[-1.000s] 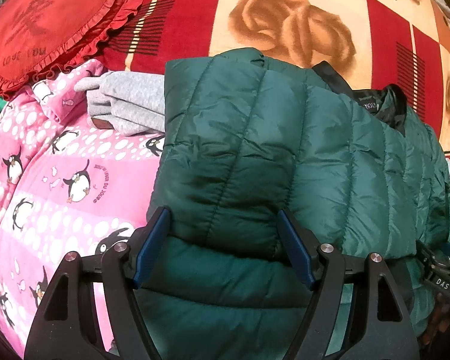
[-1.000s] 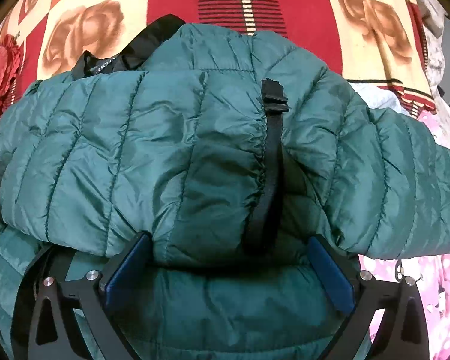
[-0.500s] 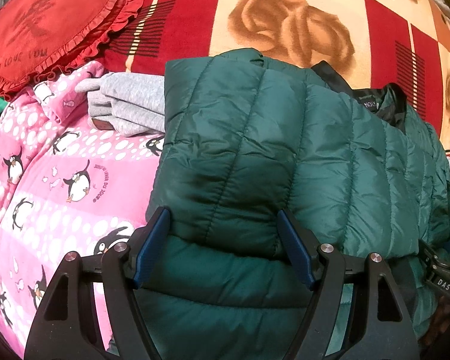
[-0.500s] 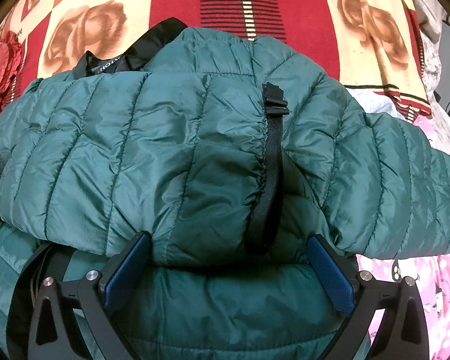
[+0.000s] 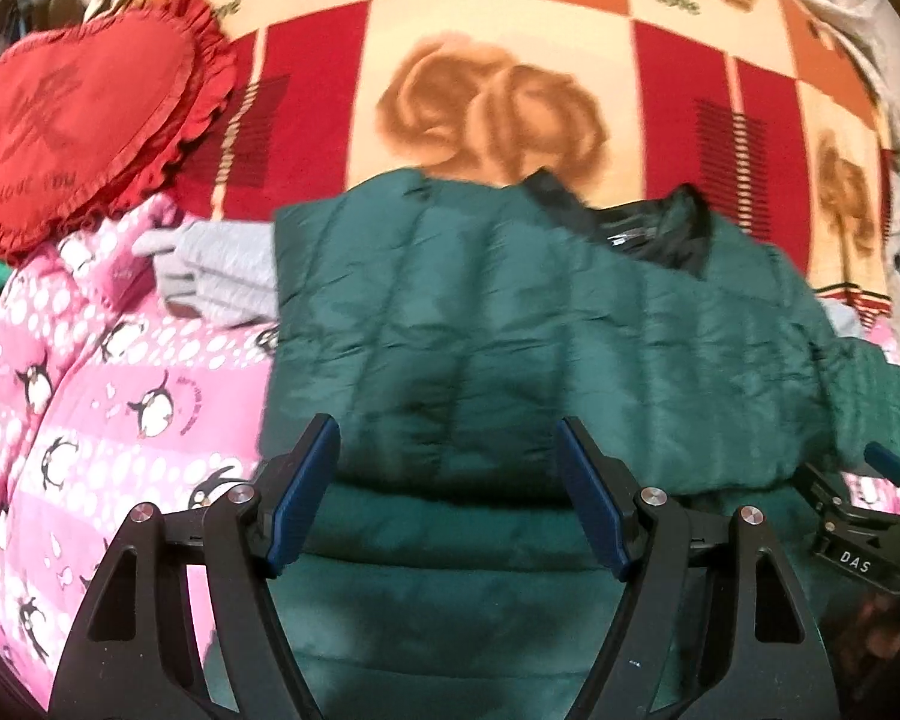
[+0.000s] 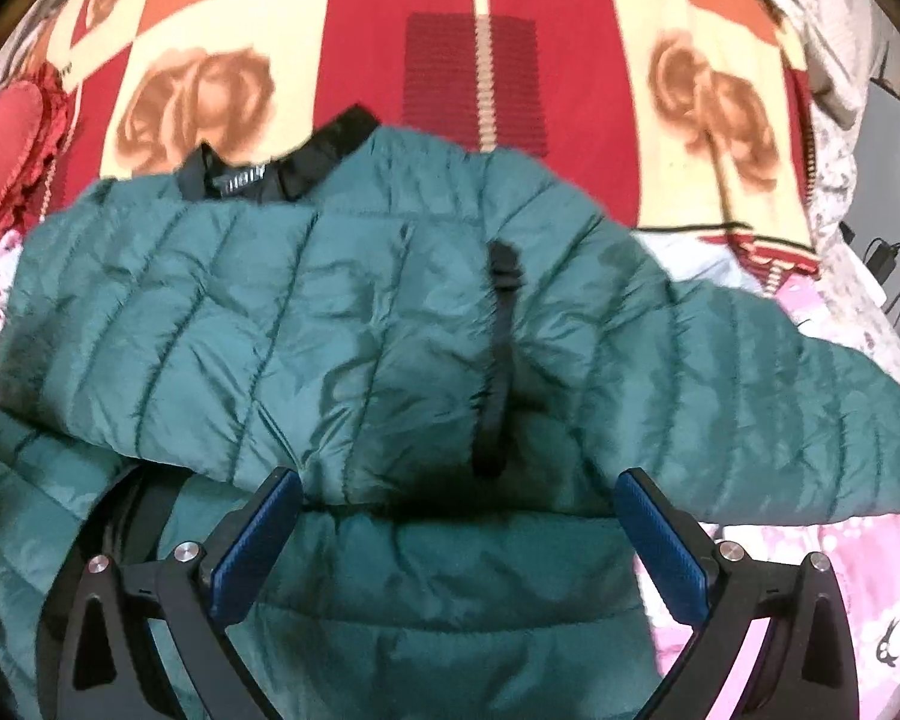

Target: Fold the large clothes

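A dark green quilted puffer jacket (image 5: 510, 330) lies folded over on itself on a bed, black collar (image 5: 648, 228) at the far side. My left gripper (image 5: 450, 480) is open, its blue pads either side of the folded edge. In the right wrist view the same jacket (image 6: 330, 312) fills the middle, with a black strap (image 6: 498, 360) down its front and a sleeve (image 6: 780, 408) stretching right. My right gripper (image 6: 456, 531) is open wide over the folded edge, holding nothing.
A red, cream and orange rose-print blanket (image 5: 498, 60) covers the bed. A red heart cushion (image 5: 72, 114) lies far left. A pink penguin-print garment (image 5: 90, 408) and a grey garment (image 5: 216, 276) lie left of the jacket. Cables (image 6: 888, 264) are at the far right.
Both grippers have pulled back and lifted away from the jacket, so more of the blanket shows beyond it. The jacket stays folded; both views are blurred by the motion.
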